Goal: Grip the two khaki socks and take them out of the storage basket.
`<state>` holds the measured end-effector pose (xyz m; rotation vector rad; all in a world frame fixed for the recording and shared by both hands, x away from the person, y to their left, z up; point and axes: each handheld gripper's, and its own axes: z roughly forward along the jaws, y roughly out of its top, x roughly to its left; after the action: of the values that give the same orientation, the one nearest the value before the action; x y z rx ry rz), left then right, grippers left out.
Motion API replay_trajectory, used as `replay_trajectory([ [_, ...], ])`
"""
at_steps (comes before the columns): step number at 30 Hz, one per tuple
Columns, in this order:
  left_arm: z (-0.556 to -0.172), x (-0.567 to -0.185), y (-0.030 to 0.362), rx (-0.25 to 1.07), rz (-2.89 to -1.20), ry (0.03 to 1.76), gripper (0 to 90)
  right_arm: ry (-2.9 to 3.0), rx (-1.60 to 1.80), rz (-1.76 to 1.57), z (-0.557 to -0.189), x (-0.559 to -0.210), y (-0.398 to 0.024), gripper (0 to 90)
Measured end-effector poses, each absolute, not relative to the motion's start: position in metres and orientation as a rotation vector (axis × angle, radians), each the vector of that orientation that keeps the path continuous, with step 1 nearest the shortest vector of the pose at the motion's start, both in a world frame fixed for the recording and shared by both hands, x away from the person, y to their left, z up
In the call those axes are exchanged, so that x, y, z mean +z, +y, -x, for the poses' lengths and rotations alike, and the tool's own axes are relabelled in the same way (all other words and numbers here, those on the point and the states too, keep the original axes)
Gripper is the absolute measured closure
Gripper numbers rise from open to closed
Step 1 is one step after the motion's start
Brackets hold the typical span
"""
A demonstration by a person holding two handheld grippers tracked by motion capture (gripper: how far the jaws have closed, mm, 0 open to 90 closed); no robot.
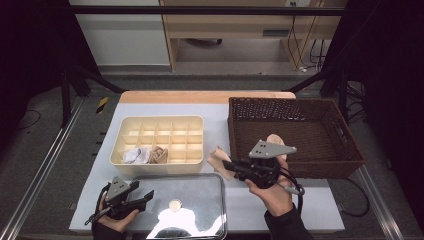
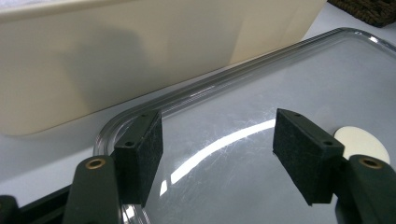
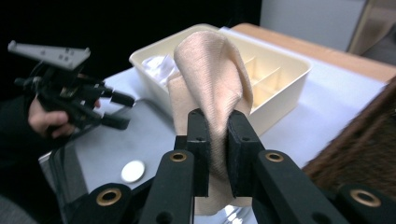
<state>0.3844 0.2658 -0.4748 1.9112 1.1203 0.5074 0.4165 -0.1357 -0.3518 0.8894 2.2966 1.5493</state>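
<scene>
Right gripper [image 3: 215, 140]: clamped on beige cloth [image 3: 212, 74], bound for divided box [image 1: 157, 142]. Left gripper [image 2: 217, 154]: wide open, empty, above clear lid [image 2: 280, 93].

Open strip of surface [image 1: 217, 130] runs between the divided tray [image 1: 158, 142] and the wicker basket [image 1: 295, 137]; the right gripper [image 1: 231, 165] with its beige cloth [image 1: 219, 159] occupies its near end. The clear lid [image 1: 182, 202] covers the near middle, just beside the tray's front wall. Bare surface lies near right.
</scene>
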Motion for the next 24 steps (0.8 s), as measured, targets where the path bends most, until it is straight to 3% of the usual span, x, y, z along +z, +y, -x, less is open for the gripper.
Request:
replay_trajectory([
  [24,-0.384,-0.474,0.267,0.504,-1.903,1.115,33.2,2.574,1.366,-0.943,-0.401,-0.442,-0.1,81.4],
])
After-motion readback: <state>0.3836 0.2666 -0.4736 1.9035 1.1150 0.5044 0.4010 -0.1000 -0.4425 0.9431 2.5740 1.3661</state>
